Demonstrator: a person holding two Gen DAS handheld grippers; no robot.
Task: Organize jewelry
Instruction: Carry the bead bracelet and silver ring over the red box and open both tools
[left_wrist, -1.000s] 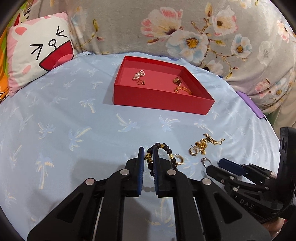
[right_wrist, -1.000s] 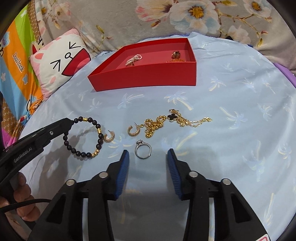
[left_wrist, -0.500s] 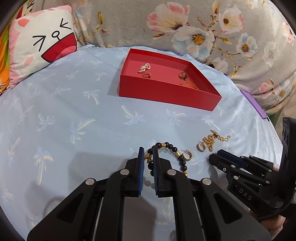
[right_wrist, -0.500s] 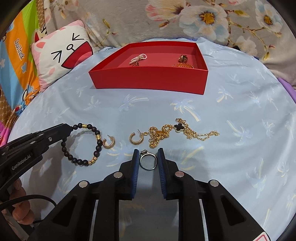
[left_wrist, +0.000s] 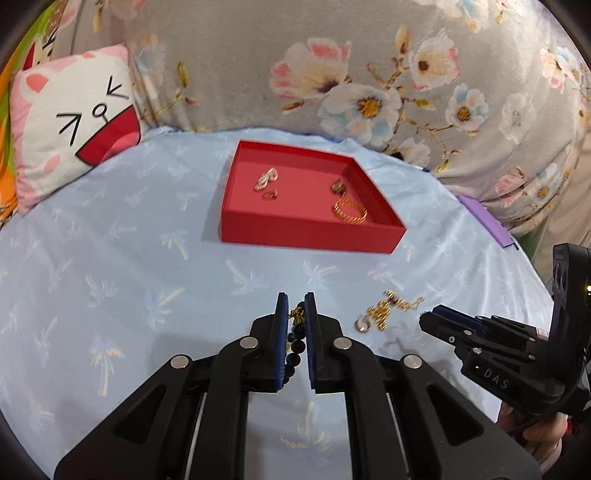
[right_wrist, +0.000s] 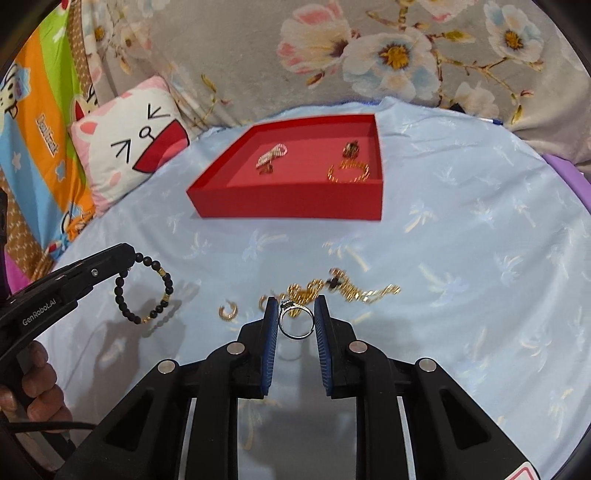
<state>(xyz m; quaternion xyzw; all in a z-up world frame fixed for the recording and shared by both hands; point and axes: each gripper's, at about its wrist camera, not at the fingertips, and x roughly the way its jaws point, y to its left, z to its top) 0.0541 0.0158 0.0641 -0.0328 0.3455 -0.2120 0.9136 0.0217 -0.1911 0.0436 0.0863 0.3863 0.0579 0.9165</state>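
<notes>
Left gripper (left_wrist: 296, 321): jaws clamped on the black bead bracelet (right_wrist: 146, 288), centre-bottom of its view.
Right gripper (right_wrist: 295, 317): jaws clamped on the silver ring (right_wrist: 295, 323).
Red tray (right_wrist: 288, 206): upper centre, holding gold pieces.
Gold chain (right_wrist: 347, 288): mid-frame on the blue cloth.

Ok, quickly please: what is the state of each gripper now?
Left gripper: closed on the black bead bracelet, lifted off the cloth.
Right gripper: closed on the silver ring.
</notes>
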